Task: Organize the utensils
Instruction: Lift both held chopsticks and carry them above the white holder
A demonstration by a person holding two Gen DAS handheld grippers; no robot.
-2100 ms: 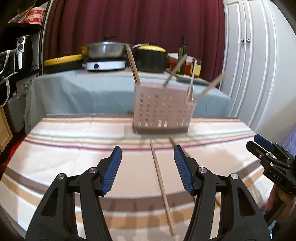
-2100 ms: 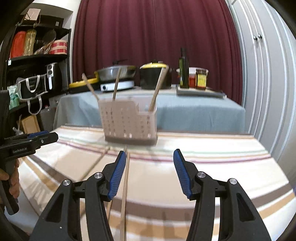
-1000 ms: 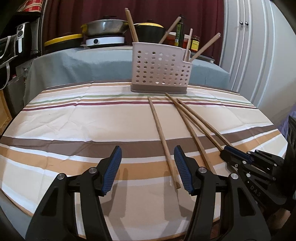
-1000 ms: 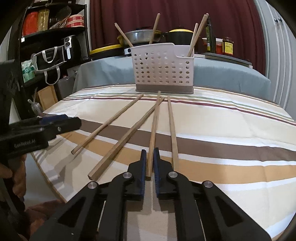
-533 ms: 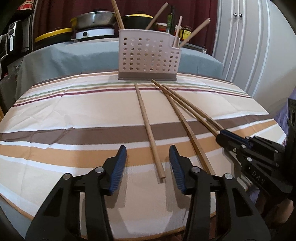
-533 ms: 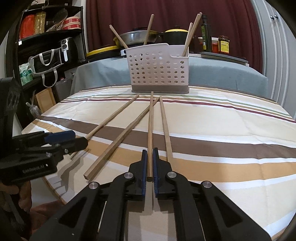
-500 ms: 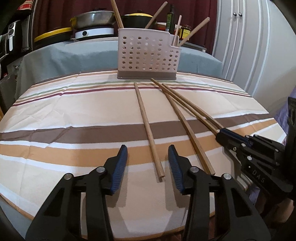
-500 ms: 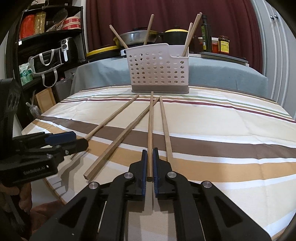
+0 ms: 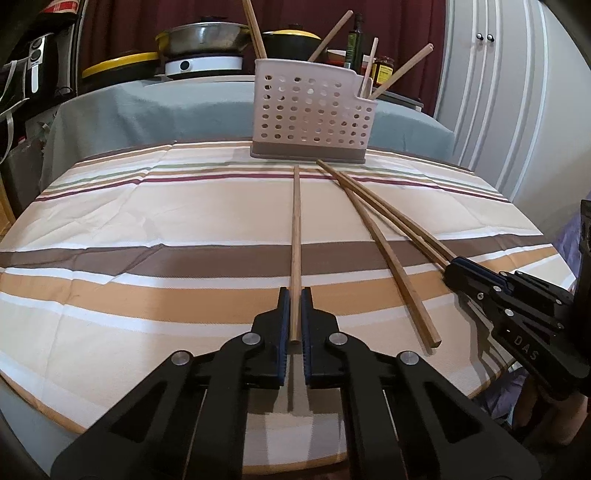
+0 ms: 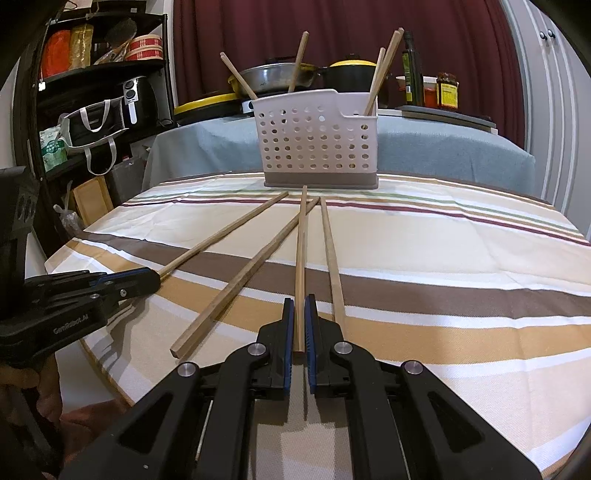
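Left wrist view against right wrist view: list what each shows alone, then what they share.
Only the left wrist view shows the cupboard door knobs. Only the right wrist view shows the black shelf and the bag on it. Both show the white basket with sticks standing in it, four chopsticks on the striped tablecloth, and each gripper, left gripper and right gripper, shut on one.

Dark red curtain (image 10: 332,33) across back wall. White panelled cupboard doors (image 9: 491,92) at right. Black shelving unit (image 10: 99,74) at left. Grey-blue covered side table (image 9: 166,107) behind striped tablecloth (image 9: 184,221).
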